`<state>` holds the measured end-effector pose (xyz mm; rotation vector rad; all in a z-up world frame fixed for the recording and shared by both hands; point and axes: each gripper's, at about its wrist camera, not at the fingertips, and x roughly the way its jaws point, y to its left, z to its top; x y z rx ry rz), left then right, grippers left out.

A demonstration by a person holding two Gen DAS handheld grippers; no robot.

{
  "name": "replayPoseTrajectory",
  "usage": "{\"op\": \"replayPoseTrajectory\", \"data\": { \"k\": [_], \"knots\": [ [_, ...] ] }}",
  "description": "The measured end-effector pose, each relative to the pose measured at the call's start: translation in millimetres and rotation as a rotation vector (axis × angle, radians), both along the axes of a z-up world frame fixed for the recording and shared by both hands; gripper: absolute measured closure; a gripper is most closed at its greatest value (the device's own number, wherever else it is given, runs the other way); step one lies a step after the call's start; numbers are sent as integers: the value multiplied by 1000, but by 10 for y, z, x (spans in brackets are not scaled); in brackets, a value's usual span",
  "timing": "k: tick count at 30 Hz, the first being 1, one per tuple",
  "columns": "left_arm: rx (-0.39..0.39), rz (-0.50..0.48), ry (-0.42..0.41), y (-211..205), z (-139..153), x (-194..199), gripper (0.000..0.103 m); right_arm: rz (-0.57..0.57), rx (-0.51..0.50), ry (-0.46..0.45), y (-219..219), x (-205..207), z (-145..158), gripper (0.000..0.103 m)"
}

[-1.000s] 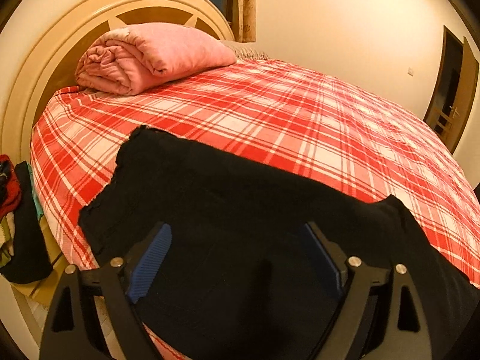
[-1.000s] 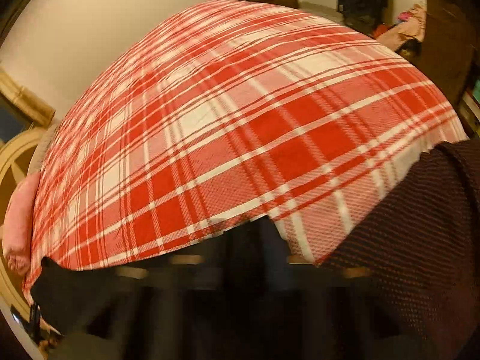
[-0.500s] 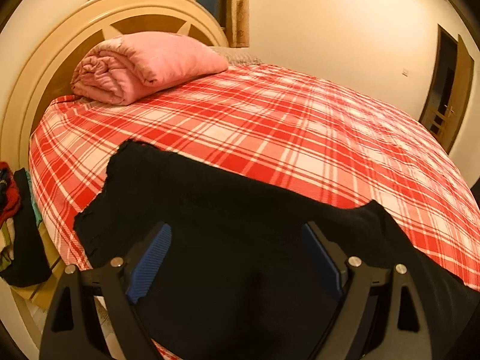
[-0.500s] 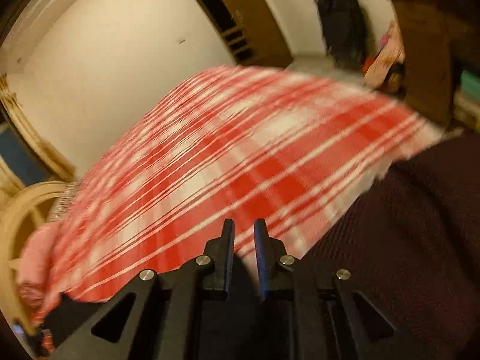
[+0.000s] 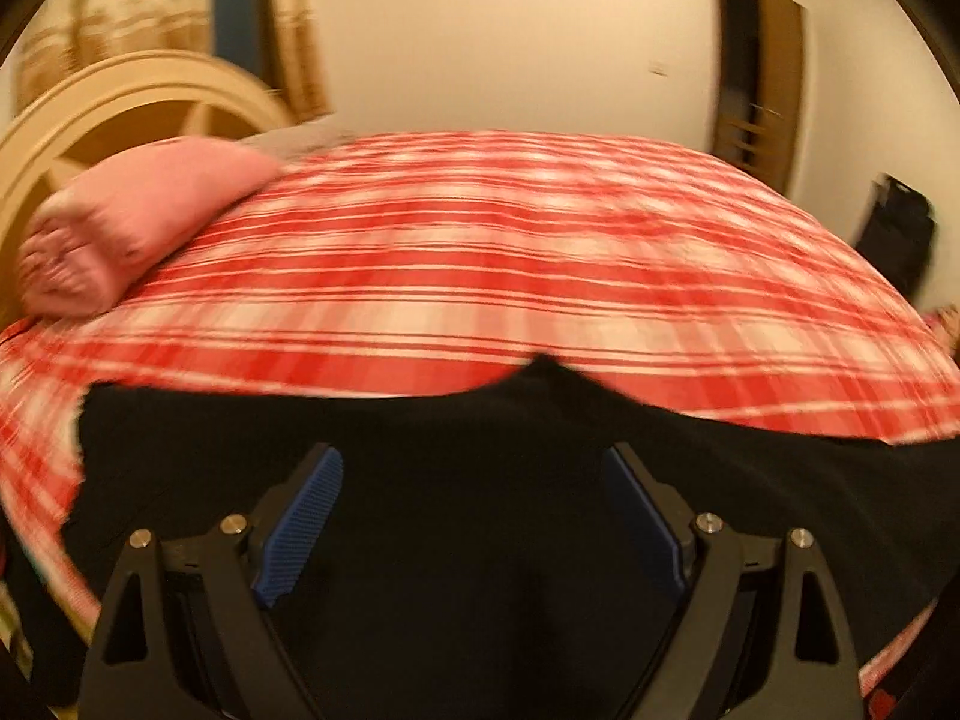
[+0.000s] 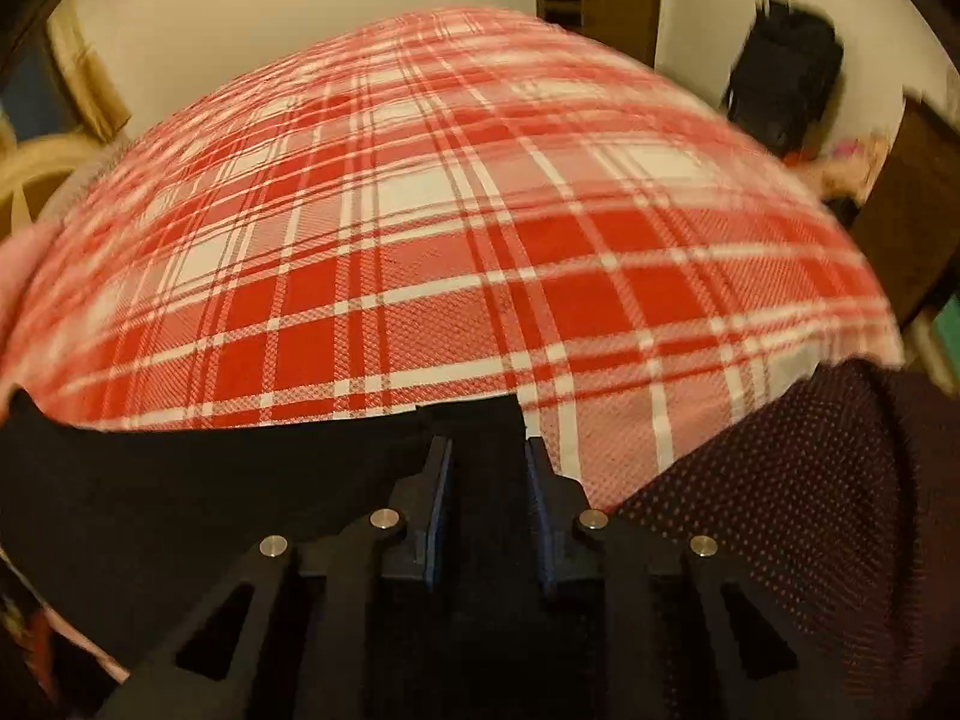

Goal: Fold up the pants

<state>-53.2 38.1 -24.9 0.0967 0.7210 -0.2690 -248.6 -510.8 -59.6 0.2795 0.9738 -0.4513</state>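
Black pants [image 5: 456,432] lie flat along the near edge of a bed with a red and white plaid sheet [image 5: 480,252]. My left gripper [image 5: 474,468] is open, its blue pads [image 5: 300,516] spread wide just above the pants. In the right wrist view the pants [image 6: 180,492] fill the lower left. My right gripper [image 6: 487,456] hovers at the edge of the pants with its jaws partly open; black fabric shows in the gap, and I cannot tell if it is gripped.
A rolled pink blanket [image 5: 138,222] lies by the cream headboard [image 5: 102,102] at the left. A dark dotted garment [image 6: 792,516] sits at the lower right of the right wrist view. A doorway [image 5: 756,66] and a black bag [image 6: 780,78] stand beyond the bed.
The left view has swung right and is blurred; its gripper stays open over the pants. The right gripper's jaws, nearly shut half a second ago, have spread apart.
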Motion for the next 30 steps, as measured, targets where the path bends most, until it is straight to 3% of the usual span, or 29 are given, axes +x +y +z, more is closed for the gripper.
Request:
{"op": "replayPoseTrajectory", "data": {
  "k": [2,3,5,8,12,17,19,21,23,25,26,30],
  "knots": [
    [-10,-74,20,-245,-20,-11,12,7,-62,-11,61,-33,39,87],
    [-11,-107,27,-364,-32,-9,12,-4,-83,-50,75,-94,97,87],
    [1,-152,26,-575,-51,-16,12,-40,-122,-182,71,-266,283,100],
    [41,-162,21,-875,-131,6,12,-82,-108,-298,-29,-440,407,100],
    [52,-80,65,-992,-301,164,14,-97,-137,-237,-104,-379,290,99],
    [65,-63,96,-965,-419,175,14,-168,-35,-189,-275,-459,214,99],
    [63,-72,101,-967,-404,181,14,-113,18,-250,-200,-516,287,99],
    [59,-72,104,-970,-400,187,14,-27,15,-235,-35,-447,353,98],
    [55,-76,104,-980,-390,181,14,11,-25,-198,95,-373,371,90],
    [57,-87,97,-1005,-373,170,14,33,-35,-168,157,-316,347,48],
    [57,-92,95,-1013,-364,164,14,33,-37,-164,153,-300,328,40],
    [59,-108,88,-1050,-348,157,14,12,-29,-164,55,-275,258,37]
  ]
}}
